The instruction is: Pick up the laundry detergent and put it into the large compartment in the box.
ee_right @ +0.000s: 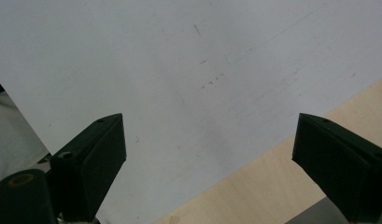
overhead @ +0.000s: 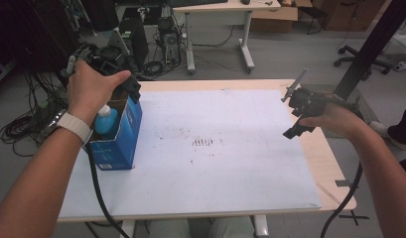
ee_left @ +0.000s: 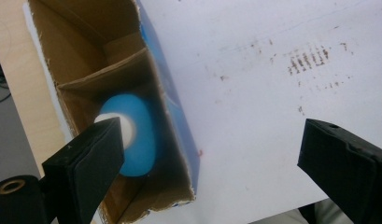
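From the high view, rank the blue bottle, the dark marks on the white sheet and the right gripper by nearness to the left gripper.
1. Blue bottle, in the blue box right under the left gripper.
2. Dark marks, mid-sheet, to its right.
3. Right gripper, over the sheet's far right edge.

A light-blue bottle (ee_left: 135, 135) with white cap stands upright inside the open blue carton (overhead: 122, 144).
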`<state>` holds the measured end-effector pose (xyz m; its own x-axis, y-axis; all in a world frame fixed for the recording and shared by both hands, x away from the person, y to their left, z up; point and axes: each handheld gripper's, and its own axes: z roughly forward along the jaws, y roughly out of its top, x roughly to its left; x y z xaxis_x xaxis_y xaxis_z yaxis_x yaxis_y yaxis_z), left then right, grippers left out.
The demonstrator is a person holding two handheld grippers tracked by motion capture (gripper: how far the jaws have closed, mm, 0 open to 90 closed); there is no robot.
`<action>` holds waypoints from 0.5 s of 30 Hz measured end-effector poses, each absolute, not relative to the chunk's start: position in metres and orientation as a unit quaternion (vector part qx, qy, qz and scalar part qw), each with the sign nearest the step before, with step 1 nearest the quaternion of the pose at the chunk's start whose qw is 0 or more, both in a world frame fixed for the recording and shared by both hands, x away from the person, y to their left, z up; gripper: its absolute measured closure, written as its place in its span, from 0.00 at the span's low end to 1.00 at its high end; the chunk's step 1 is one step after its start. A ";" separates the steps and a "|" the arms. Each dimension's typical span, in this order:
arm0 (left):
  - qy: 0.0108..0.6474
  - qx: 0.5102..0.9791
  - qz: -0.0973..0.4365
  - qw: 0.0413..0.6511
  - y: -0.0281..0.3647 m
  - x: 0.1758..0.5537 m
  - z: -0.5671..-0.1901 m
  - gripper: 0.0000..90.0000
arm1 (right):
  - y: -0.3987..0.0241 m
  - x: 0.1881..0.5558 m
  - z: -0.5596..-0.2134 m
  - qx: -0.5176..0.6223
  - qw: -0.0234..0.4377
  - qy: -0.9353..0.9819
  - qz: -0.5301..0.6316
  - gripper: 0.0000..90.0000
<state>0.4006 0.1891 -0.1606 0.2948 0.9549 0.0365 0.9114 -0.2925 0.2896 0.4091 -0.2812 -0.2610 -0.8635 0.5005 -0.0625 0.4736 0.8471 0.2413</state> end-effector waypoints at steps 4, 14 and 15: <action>0.575 0.803 0.106 0.111 0.182 0.397 -0.157 0.08 | -0.282 0.410 -0.262 0.256 0.060 0.959 0.108 0.10; 0.528 0.837 0.101 0.108 0.153 0.389 -0.159 0.09 | -0.276 0.413 -0.262 0.257 0.059 0.958 0.111 0.08; 0.521 0.841 0.098 0.107 0.149 0.388 -0.159 0.09 | -0.275 0.413 -0.262 0.257 0.059 0.958 0.112 0.08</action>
<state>0.3878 0.1489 -0.1594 0.4369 0.8979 0.0531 0.8559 -0.4332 0.2825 0.4130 -0.2747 -0.2615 -0.8607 0.5060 -0.0560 0.4793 0.8425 0.2461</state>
